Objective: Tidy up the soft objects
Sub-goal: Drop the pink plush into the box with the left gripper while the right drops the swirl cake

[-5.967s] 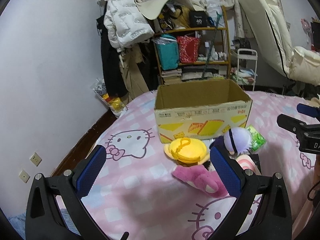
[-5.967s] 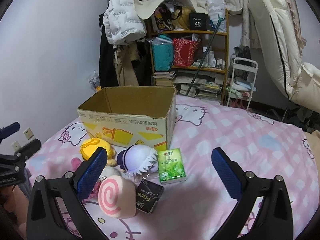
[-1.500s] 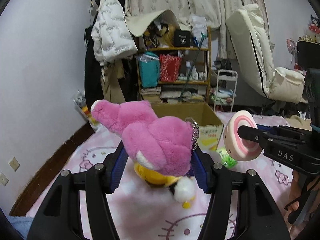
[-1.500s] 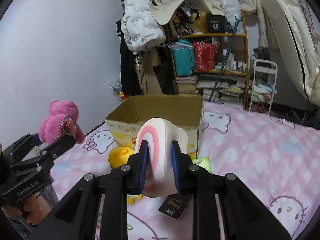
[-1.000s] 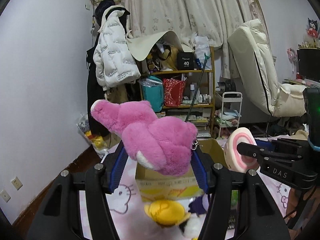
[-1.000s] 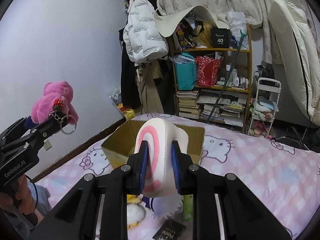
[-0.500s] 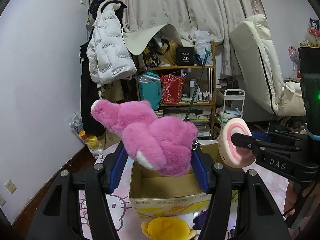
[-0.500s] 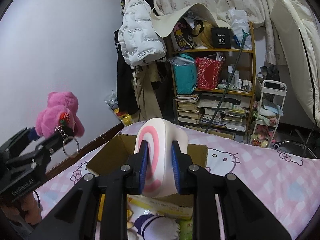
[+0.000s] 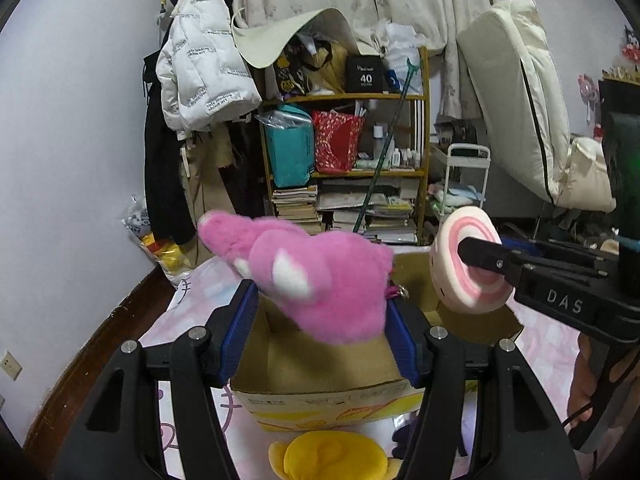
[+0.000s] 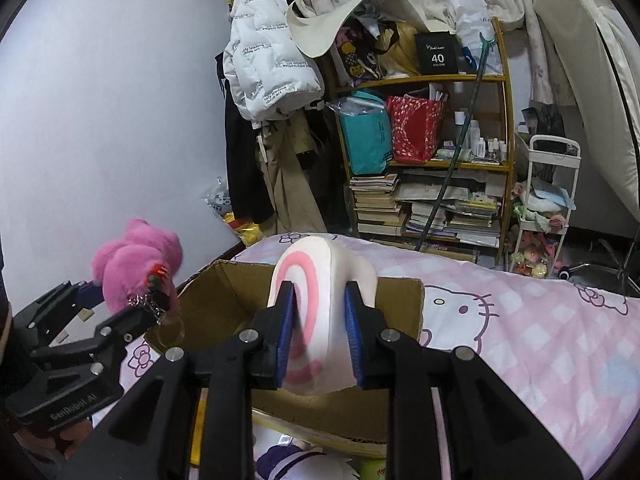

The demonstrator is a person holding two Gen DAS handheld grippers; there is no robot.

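Note:
My left gripper (image 9: 320, 320) is shut on a pink plush toy (image 9: 320, 280), held over the near part of the open cardboard box (image 9: 320, 396). A white foam cushion with a pink swirl (image 10: 320, 272) sits between the pads of my right gripper (image 10: 320, 320), above the box (image 10: 224, 292). The right jaws are opening, and the pads still touch the cushion. Each gripper appears in the other's view: the swirl cushion (image 9: 452, 240) at the right, the pink plush (image 10: 132, 264) at the left. A yellow plush (image 9: 332, 456) and a purple plush (image 10: 296, 460) lie in front of the box.
The box stands on a bed with a pink cat-print cover (image 10: 520, 320). Behind it are a crowded wooden shelf (image 10: 424, 160), hanging coats (image 10: 272, 72), a white trolley (image 10: 548, 208) and a folded cream mattress (image 9: 528, 100). A wall runs along the left.
Both grippers have come forward and down, so the box now lies right beneath the held toys. The pink plush has shifted in the left jaws. The right jaws stand slightly wider.

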